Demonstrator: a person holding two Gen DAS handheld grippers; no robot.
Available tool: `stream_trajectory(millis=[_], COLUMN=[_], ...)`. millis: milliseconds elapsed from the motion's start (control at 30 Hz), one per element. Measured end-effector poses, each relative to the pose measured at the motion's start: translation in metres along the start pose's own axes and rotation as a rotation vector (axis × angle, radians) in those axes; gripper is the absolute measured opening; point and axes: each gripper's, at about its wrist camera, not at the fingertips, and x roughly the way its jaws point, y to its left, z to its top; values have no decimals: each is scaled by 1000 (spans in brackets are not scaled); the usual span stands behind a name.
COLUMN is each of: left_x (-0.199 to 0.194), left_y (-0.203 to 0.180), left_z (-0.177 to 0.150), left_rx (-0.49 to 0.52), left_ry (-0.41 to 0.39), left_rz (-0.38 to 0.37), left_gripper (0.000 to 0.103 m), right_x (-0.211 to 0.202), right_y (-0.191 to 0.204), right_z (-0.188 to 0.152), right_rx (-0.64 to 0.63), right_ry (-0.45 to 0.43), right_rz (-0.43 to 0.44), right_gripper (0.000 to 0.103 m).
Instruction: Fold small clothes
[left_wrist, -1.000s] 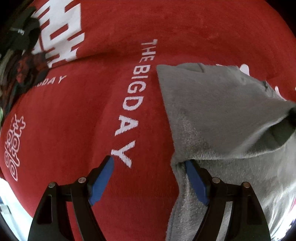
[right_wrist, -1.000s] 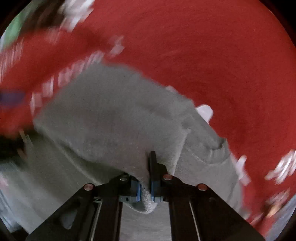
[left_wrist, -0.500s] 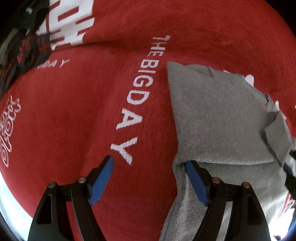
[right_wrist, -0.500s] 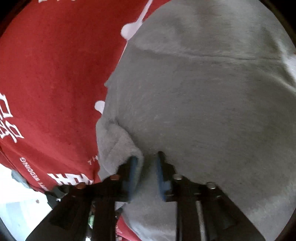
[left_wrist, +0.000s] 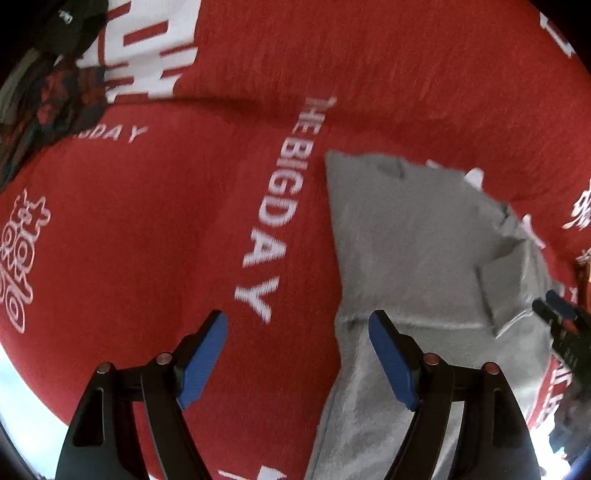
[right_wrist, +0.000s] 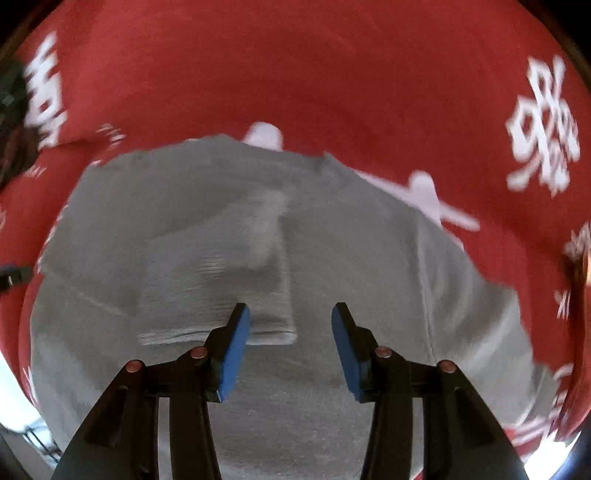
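I've laid one sleeve (right_wrist: 236, 266) over the gray top (right_wrist: 332, 406). My right gripper (right_wrist: 290, 347) has just opened, empty; left gripper (left_wrist: 297, 363) gapes wide, empty. More folds remain.

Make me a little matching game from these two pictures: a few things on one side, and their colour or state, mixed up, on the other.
Things:
1. grey garment
2. cloth with white lettering
3. right gripper
4. folded sleeve

States:
A. red, spread underneath
B. jaws just opened, gripping nothing
C. grey, lying on the red cloth
D. laid across the garment's body

Pairs: 1-C, 2-A, 3-B, 4-D
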Motion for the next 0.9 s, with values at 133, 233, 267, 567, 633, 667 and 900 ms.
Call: stream_trajectory(millis=[133,233,267,567,633,667,900], left_x=[32,63,70,74,74,73,77], left_y=[-6,-23,-28,-44,-45,-47,-54], left_z=[37,53,56,59,61,62,81], left_rx=[-10,12,21,62,54,51,77], left_ry=[64,95,101,54,64,68,63], left_rz=[-30,18,45,91,95,95,112], left_gripper=[80,80,79,67,67,67,67], right_x=[-11,7,12,0,6,11,10], right_y=[31,63,71,-36,-86,-115,-80], right_z=[-4,-7,-8,17,5,-8,4], right_rx=[-165,-338,-387,281,531,675,416], right_ry=[-45,-17,-18,-68,-53,-40,57], right_rz=[65,56,45,226,249,261,345], right_gripper=[54,55,55,2,2,2,58])
